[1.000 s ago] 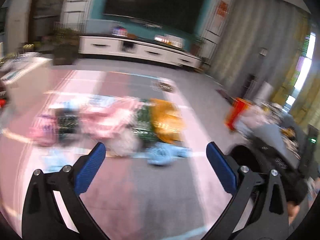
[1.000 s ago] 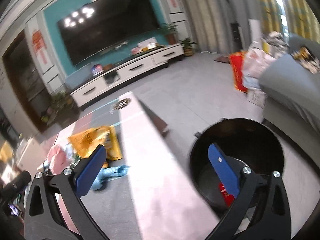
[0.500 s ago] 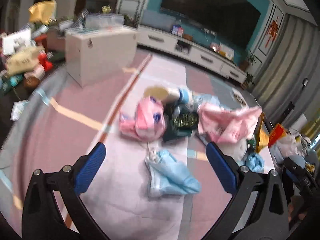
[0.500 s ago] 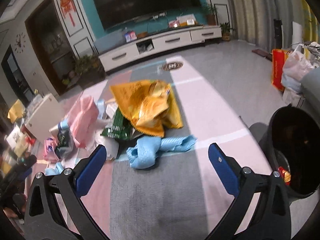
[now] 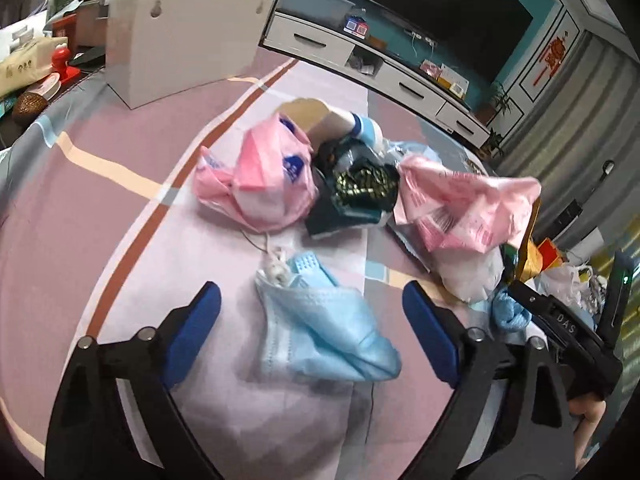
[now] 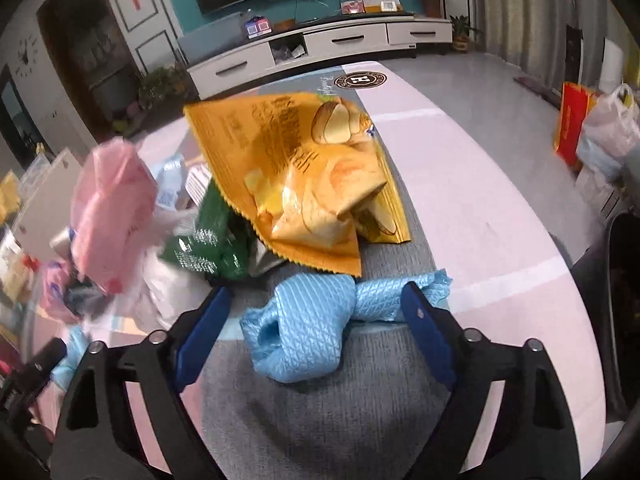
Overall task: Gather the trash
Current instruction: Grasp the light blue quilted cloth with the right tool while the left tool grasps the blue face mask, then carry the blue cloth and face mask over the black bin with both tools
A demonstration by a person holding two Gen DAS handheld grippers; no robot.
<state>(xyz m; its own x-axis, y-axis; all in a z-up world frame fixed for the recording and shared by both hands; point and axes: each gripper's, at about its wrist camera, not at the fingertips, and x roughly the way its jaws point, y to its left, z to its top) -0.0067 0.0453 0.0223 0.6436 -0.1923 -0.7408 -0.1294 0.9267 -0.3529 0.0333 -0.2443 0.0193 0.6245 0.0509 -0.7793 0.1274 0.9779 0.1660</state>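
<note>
Closing slightly yet apart, left gripper brackets a blue mask; right gripper alone shows blue cloth, yellow bag.

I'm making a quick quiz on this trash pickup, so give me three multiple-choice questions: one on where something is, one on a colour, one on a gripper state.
1. Where does the light blue face mask lie?
A. between the left gripper's fingers, on the tablecloth
B. inside a bin
C. on the TV cabinet

2. What colour is the snack bag behind the crumpled blue cloth?
A. red
B. yellow-orange
C. white

3. How does the right gripper stand?
A. shut on the snack bag
B. out of view
C. open around the blue cloth

Answers: 1 A, the mask sits on the tablecloth between both blue pads. 2 B, the bag is plainly yellow-orange. 3 C, the jaws have just been closing, but the pads do not visibly pinch the cloth between them.
</note>
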